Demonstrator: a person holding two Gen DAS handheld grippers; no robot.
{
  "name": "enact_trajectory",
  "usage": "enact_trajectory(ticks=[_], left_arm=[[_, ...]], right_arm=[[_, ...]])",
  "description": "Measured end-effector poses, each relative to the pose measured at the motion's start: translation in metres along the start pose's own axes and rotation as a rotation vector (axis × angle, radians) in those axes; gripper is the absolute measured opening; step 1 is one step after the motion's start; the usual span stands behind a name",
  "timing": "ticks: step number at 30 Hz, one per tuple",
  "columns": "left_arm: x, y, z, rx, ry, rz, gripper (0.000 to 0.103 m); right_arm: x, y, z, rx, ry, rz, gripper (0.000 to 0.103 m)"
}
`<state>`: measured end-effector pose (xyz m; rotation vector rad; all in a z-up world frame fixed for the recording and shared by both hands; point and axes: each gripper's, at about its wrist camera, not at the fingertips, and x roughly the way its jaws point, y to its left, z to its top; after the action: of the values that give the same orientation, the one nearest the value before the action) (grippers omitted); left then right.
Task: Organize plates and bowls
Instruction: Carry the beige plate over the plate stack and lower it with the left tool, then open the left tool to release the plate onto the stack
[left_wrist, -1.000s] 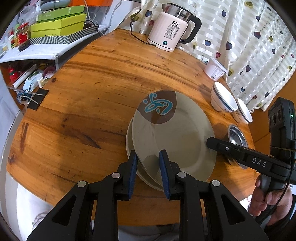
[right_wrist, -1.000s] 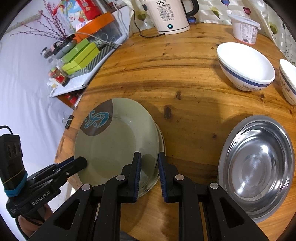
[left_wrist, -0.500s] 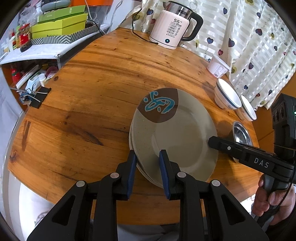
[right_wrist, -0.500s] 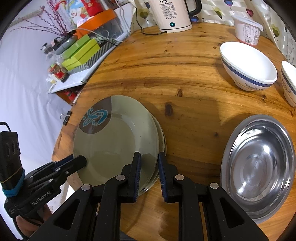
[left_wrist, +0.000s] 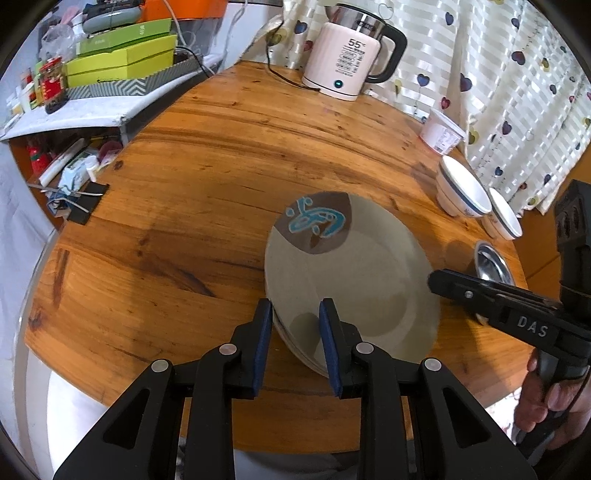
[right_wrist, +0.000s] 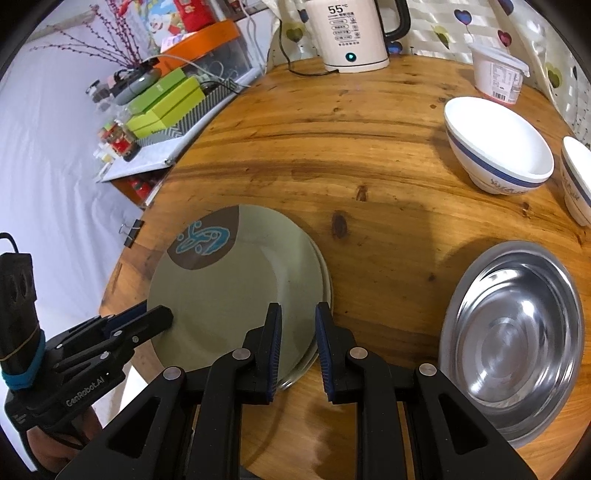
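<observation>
Now stacked plates (left_wrist: 354, 280) between both grippers

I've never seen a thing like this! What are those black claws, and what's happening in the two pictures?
They are two tongs a person squeezes, each with a camera looking along its fingers. One picture is from the left hand-held gripper, the other from the right hand-held gripper. Each straddles the rim of the green plate, which sits on other plates on the wooden table. Whether they squeeze it is unclear. Nearby stand white bowls, a steel dish and a kettle.
</observation>
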<state>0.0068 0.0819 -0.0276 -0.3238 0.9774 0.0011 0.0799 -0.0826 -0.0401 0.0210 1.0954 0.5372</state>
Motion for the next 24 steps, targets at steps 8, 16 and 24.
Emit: enact_trajectory(ticks=[8, 16, 24], left_arm=[[0.0007, 0.0024, 0.0068, 0.002, -0.021, 0.006, 0.028], [0.0022, -0.0052, 0.0032, 0.026, -0.009, 0.014, 0.03], [-0.0012, -0.0057, 0.0033, 0.02, -0.021, 0.007, 0.03]], right_arm=[[0.0012, -0.009, -0.0006, 0.033, 0.006, 0.012, 0.019], [0.0016, -0.0081, -0.0022, 0.019, 0.007, 0.01, 0.019], [-0.0006, -0.0092, -0.0032, 0.024, 0.002, 0.022, 0.019]])
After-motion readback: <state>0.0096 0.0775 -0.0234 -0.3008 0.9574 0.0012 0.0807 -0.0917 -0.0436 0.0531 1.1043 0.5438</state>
